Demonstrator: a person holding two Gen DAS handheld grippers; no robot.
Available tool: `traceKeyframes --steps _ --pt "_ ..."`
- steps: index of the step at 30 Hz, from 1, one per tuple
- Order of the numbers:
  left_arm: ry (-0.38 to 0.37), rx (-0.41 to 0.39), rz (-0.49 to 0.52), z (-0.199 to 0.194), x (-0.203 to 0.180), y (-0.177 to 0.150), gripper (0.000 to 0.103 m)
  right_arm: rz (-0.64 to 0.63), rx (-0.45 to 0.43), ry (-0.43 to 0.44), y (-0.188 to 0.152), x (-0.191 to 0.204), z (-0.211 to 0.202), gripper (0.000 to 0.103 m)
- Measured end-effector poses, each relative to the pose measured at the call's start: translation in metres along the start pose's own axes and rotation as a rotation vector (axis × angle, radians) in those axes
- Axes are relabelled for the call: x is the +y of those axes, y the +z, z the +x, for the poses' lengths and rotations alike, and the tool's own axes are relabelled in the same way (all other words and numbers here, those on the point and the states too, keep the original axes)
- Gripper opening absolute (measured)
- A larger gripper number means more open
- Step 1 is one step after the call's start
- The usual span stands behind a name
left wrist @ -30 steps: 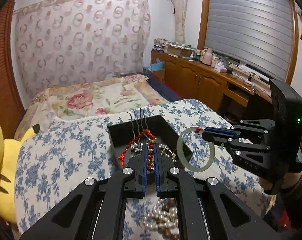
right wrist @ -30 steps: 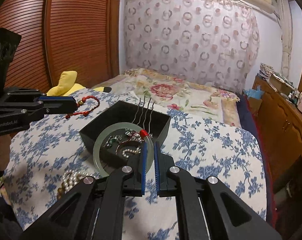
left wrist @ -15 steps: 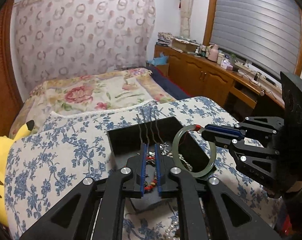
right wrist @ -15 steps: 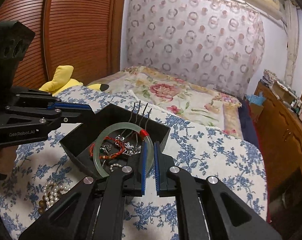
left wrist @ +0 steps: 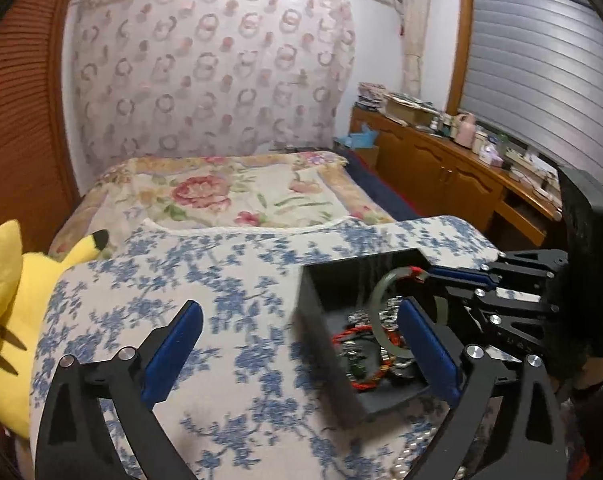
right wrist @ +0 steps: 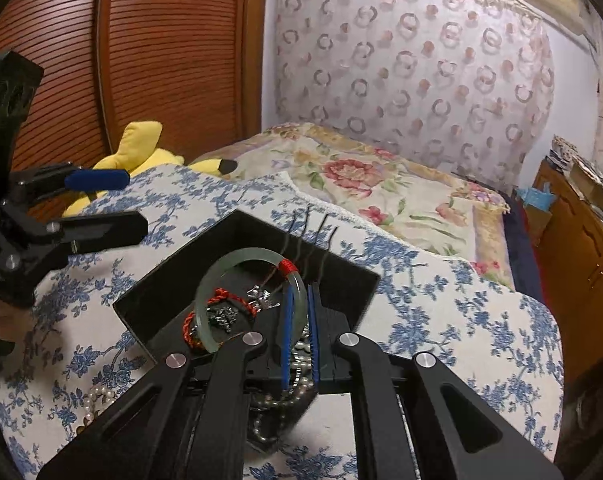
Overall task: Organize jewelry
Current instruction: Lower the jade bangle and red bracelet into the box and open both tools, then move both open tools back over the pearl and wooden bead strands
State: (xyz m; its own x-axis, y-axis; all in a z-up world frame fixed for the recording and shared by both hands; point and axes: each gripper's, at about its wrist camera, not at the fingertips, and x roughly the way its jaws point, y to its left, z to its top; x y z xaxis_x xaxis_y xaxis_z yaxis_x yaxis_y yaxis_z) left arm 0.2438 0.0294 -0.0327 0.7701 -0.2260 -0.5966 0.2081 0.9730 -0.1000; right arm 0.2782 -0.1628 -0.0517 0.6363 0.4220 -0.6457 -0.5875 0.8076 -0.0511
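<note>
A black jewelry box (left wrist: 321, 328) (right wrist: 173, 280) sits on the blue-flowered cloth. In it lie a red cord bracelet (left wrist: 347, 334) (right wrist: 227, 298) and silver pieces (right wrist: 261, 296). My right gripper (right wrist: 300, 292) (left wrist: 425, 276) is shut on a pale green jade bangle (right wrist: 241, 258) (left wrist: 375, 300) with a red wrap and holds it inside the box. My left gripper (left wrist: 301, 344) (right wrist: 113, 200) is open and empty, left of and above the box.
A pearl necklace (right wrist: 97, 396) lies on the cloth near the box's front corner. A yellow plush toy (left wrist: 9, 312) (right wrist: 141, 148) sits at the left edge. Behind is a floral bedspread (left wrist: 229, 196); a wooden counter (left wrist: 461, 176) stands at right.
My left gripper has opened, let the red cord bracelet drop into the box and swung left. My right gripper has lowered the jade bangle into the box.
</note>
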Motion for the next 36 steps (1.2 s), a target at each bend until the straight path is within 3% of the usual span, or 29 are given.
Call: traceKeyframes --steps 14,28,32,36 --pt "0.053 0.020 -0.034 -0.002 0.025 -0.017 0.095 -0.008 0.039 0.015 0.000 0.011 0.010 0.010" --pt "0.069 0.037 -0.013 -0.020 0.017 -0.044 0.095 0.035 -0.021 0.001 -0.018 0.016 -0.039 0.010" --pt "0.065 0.044 -0.009 -0.029 0.012 -0.055 0.095 0.043 -0.020 -0.001 -0.032 0.022 -0.054 0.022" --pt "0.056 0.041 -0.007 -0.040 0.006 -0.066 0.095 0.053 -0.010 -0.009 -0.048 0.026 -0.063 0.022"
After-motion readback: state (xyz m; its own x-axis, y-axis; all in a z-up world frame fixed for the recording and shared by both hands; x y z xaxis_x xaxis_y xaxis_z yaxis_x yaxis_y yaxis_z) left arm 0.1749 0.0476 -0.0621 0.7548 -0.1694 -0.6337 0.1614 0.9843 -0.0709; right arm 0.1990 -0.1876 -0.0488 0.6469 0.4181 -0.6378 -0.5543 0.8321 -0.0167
